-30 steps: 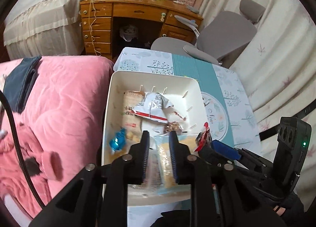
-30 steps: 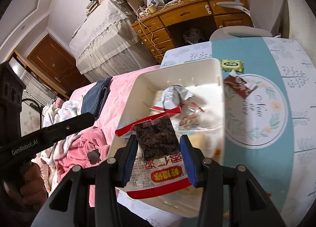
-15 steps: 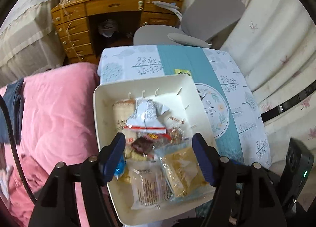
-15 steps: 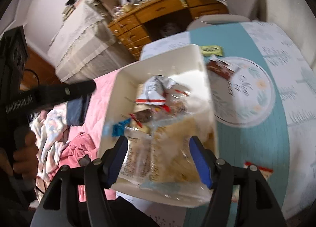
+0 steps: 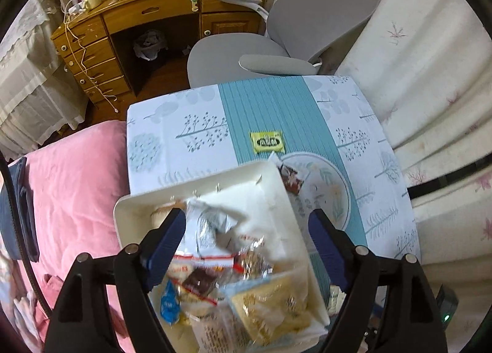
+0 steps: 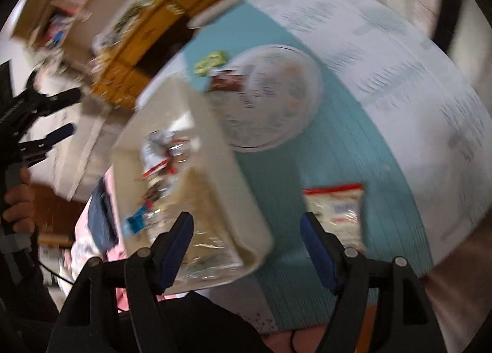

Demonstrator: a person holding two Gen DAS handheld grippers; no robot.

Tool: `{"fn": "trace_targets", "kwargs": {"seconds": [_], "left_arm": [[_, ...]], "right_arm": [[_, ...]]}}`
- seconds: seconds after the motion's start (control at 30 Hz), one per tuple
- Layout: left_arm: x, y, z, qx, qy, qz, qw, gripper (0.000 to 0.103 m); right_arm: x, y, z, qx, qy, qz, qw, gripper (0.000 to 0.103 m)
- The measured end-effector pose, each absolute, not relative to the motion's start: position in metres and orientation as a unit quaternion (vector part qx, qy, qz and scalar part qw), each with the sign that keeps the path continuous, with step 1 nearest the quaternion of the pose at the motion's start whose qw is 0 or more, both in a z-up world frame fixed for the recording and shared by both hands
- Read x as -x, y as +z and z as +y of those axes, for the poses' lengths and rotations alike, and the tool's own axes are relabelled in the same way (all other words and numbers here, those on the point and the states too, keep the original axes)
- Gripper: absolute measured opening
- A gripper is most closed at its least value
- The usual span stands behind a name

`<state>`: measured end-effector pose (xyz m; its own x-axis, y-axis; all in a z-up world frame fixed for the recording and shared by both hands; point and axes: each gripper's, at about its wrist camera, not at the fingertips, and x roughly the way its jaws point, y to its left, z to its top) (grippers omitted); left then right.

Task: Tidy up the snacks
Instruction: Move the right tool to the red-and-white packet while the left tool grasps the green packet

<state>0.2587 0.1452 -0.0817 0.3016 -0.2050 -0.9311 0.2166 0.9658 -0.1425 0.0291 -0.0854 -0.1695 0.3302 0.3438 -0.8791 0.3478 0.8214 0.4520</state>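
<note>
1 bin (image 5: 276, 181), 3 pkts on table (image 5: 338, 113), both grippers opening.

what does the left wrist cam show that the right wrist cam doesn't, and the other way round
Only the left wrist view: the grey chair, the pink bedding, and the left gripper, jaws opening above the bin with nothing between them.

Only the right wrist view: a red-topped snack bag lying on the tablecloth, a hand, and the right gripper, jaws opening, holding nothing.

Both: the white bin of snacks, the green packet and the brown packet.

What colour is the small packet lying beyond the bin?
Yellow-green packet, clearest in the left wrist view.
</note>
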Motion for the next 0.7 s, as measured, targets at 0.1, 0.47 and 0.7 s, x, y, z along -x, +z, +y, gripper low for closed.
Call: {"fn": "trace_targets", "kwargs": {"seconds": [0.1,0.47,0.7], "left_arm": [[-0.284,-0.088,0.135,-0.007,-0.121,0.585,0.802,0.081],[-0.368,-0.148,0.096,-0.003,-0.105,0.646,0.756,0.081],[-0.404,-0.201,0.078,0.005,-0.09,0.692,0.717,0.081]], "right_arm": [[-0.028,-0.181,-0.098,-0.313,-0.033,0.591,0.743,0.073],[-0.025,-0.229,-0.113,-0.333,-0.098,0.656,0.67,0.073],[-0.027,-0.253,-0.113,-0.32,-0.105,0.691,0.64,0.073]]}}
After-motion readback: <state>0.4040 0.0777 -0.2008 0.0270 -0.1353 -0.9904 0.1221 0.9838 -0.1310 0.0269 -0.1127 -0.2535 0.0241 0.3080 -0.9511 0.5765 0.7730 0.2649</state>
